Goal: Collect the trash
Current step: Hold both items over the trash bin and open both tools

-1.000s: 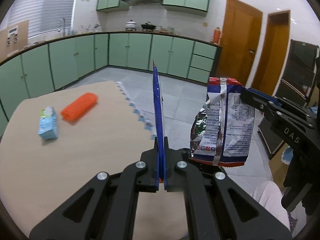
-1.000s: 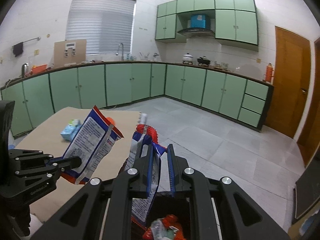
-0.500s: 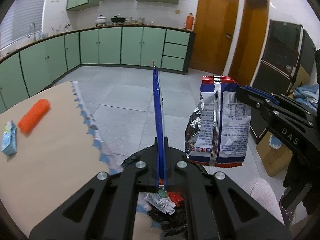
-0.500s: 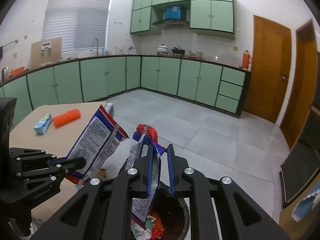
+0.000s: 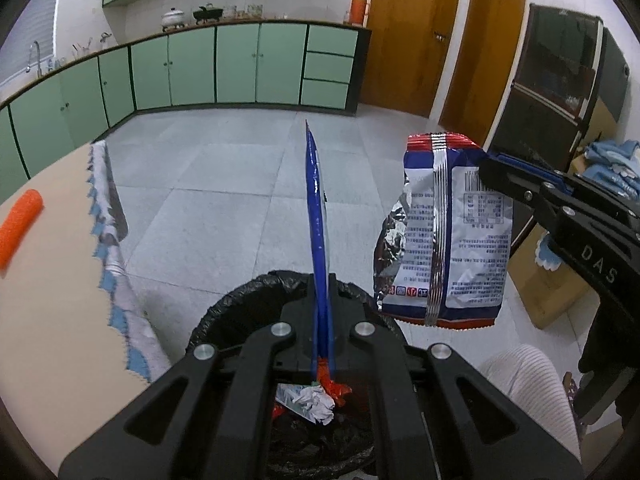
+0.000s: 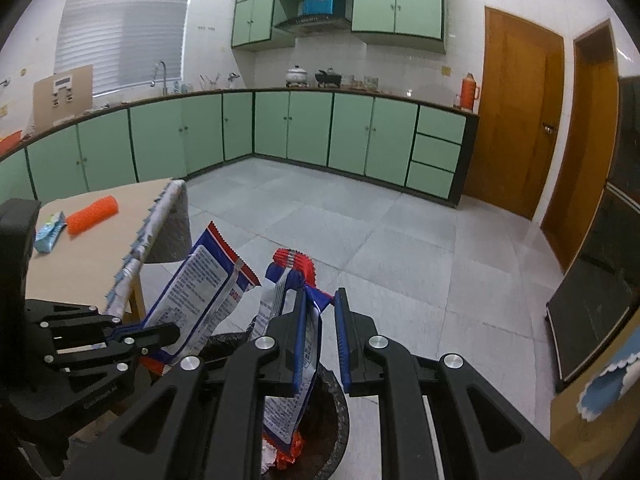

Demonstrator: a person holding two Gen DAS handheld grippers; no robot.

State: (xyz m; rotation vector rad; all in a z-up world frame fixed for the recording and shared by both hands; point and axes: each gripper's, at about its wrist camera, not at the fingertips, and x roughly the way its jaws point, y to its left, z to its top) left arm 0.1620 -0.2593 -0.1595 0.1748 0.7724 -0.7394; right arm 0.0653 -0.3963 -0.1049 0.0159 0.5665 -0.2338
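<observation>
We have the left gripper (image 5: pixel 321 312) pinched tight on a flattened snack wrapper (image 5: pixel 318 216), which stands edge-on straight up between its fingers. Our right gripper (image 6: pixel 320 308) clamps a second snack bag (image 5: pixel 448 236) by its crimped top; the bag hangs off its left finger (image 6: pixel 298 320), its lower end dangling below the fingers. Directly beneath both sets of fingertips sits the black-lined bin (image 5: pixel 240 312), with crumpled paper and red wrappers (image 5: pixel 316 398) already inside. Off to the left of our fingers, on the tan table (image 6: pixel 80 264), lie an orange roll (image 6: pixel 93 214) and a small blue packet (image 6: pixel 49 231), well apart from both grippers
</observation>
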